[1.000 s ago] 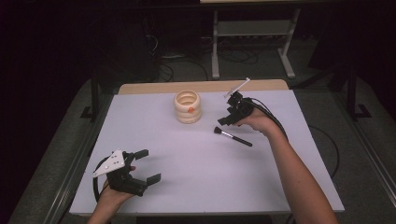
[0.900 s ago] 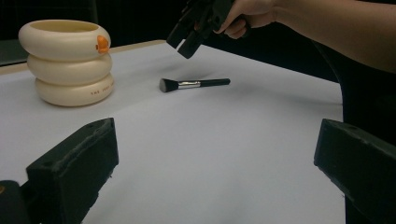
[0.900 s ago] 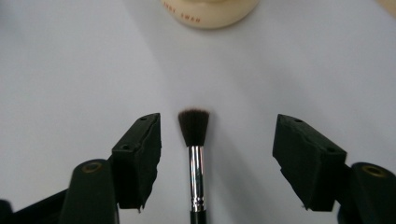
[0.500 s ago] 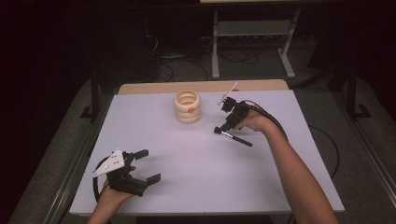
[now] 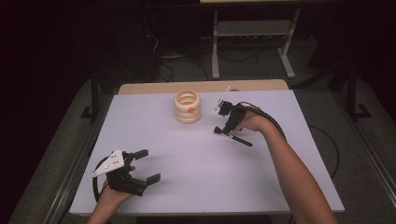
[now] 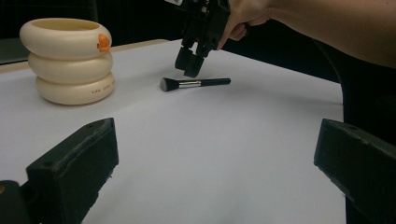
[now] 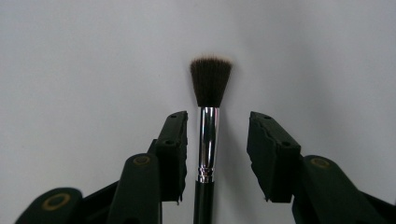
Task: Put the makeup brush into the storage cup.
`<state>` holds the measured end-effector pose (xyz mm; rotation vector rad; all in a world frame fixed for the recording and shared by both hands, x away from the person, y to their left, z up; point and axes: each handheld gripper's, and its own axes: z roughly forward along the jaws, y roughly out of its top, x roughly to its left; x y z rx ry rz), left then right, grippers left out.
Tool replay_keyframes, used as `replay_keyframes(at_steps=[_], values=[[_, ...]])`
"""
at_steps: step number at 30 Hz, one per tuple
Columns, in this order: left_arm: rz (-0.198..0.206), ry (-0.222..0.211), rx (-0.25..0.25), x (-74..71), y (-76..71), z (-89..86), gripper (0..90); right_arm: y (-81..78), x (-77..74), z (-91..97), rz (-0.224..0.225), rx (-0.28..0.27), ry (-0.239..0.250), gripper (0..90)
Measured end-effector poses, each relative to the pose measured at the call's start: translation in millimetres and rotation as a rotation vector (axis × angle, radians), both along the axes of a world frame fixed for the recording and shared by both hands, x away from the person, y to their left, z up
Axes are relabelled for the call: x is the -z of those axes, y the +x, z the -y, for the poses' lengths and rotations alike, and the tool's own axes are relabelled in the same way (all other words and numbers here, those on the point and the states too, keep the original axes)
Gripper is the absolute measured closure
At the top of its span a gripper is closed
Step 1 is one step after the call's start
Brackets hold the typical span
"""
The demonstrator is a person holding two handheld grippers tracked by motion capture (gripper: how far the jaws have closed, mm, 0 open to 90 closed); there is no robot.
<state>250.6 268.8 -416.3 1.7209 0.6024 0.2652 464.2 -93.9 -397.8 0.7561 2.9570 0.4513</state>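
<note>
The right gripper point(image 5: 226, 129) has dropped over the makeup brush point(image 7: 208, 116), its fingers point(image 7: 172, 140) just closing yet still apart around the ferrule. A grasp looks imminent. The left gripper point(image 5: 142, 165), at seven o'clock on the surface point(image 5: 196, 158), rests with fingers apart, empty.

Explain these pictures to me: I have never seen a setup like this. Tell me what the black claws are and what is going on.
A person sits at a white table and holds a hand-operated gripper in each hand. One camera looks down from above; one more rides on each gripper, looking along its black jaws. The left gripper rests open near the table's front edge. The right gripper hangs over a makeup brush lying flat; its jaws have just been closing, with the brush's metal collar between them and a gap on one side, so nothing is gripped yet. A cream ring-shaped holder stands behind.
</note>
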Motion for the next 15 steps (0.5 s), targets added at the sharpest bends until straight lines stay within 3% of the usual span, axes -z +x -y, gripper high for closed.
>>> replay_keyframes(at_steps=[15], values=[[-0.001,-0.005,-0.001,0.0,-0.1,0.2,0.0,1.9,8.9,-7.7,-0.033,-0.023,-0.073,67.6]])
